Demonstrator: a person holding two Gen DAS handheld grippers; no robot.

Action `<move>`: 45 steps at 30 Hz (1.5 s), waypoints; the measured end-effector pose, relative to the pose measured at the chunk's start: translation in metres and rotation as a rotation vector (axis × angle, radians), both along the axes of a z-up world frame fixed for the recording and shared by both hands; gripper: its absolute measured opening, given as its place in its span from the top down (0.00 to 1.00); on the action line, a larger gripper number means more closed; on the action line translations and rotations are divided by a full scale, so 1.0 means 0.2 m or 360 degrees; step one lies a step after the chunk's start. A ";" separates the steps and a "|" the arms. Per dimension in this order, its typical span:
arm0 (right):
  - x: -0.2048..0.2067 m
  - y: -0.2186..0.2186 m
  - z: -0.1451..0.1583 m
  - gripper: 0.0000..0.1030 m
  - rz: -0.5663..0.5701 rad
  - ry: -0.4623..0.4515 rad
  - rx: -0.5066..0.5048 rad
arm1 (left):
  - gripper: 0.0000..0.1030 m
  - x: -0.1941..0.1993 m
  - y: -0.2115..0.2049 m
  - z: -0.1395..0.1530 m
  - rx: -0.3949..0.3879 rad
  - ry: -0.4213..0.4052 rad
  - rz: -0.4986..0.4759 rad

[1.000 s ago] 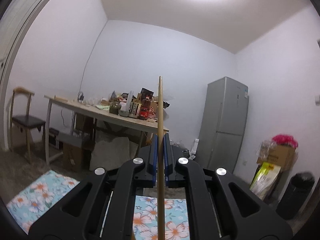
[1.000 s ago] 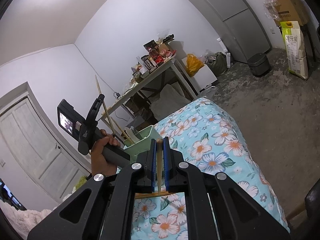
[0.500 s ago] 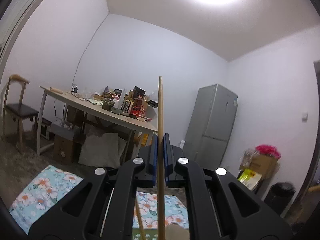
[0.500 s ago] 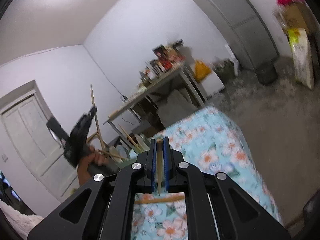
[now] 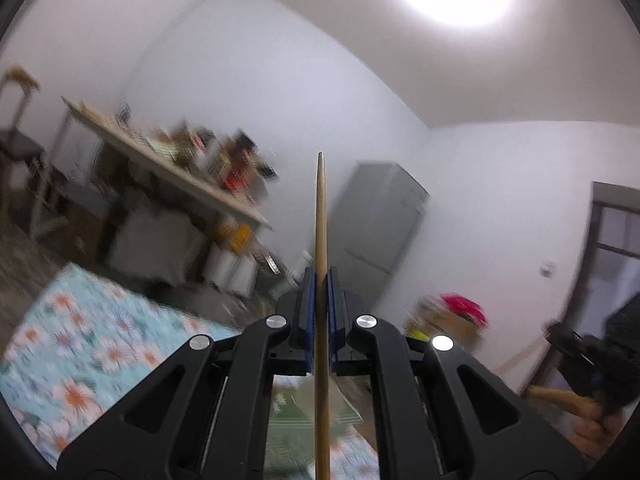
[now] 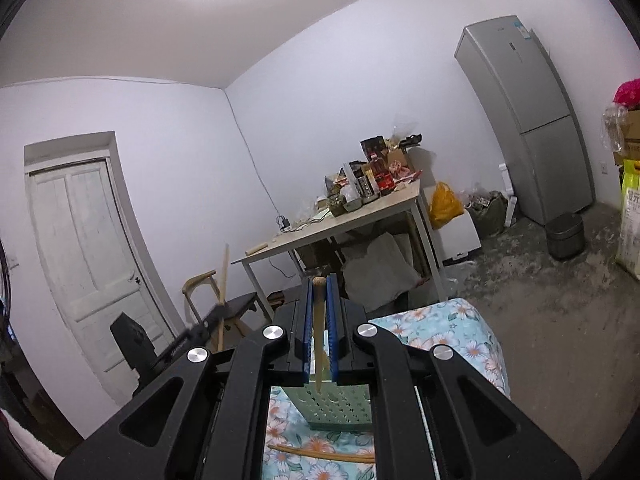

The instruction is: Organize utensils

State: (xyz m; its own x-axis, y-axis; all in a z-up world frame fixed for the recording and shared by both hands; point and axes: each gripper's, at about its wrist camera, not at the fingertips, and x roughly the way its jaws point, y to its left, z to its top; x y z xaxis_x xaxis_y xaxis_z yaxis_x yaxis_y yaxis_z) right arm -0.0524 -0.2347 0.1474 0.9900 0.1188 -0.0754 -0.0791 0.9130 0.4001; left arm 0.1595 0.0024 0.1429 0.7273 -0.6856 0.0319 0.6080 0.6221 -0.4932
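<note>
My left gripper (image 5: pixel 319 292) pinches one upright chopstick (image 5: pixel 321 240). My right gripper (image 6: pixel 319 300) pinches another chopstick (image 6: pixel 319 332) above the green holder (image 6: pixel 334 408) on the floral cloth (image 6: pixel 452 328); a third chopstick (image 6: pixel 320 453) lies there.

bkgd table (image 5: pixel 192 184) blurred, chopstick (image 5: pixel 321 360) btm cropped

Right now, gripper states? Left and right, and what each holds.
Left gripper: closed on a wooden chopstick, held upright.
Right gripper: closed on another wooden chopstick, above the green perforated utensil holder.
</note>
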 end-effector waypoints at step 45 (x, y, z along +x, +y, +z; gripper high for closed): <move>-0.03 -0.07 -0.41 0.93 -0.0030 0.0326 0.0198 | 0.95 0.15 -0.27 -0.77 0.1243 0.0996 -0.0480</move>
State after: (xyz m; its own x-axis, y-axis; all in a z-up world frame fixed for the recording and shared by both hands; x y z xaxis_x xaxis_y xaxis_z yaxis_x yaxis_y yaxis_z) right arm -0.0575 -0.2487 0.0655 0.9577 0.1214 -0.2607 0.0319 0.8561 0.5158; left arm 0.1888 -0.0526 -0.0111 0.2563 -0.5093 -0.8215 0.5660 0.7681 -0.2996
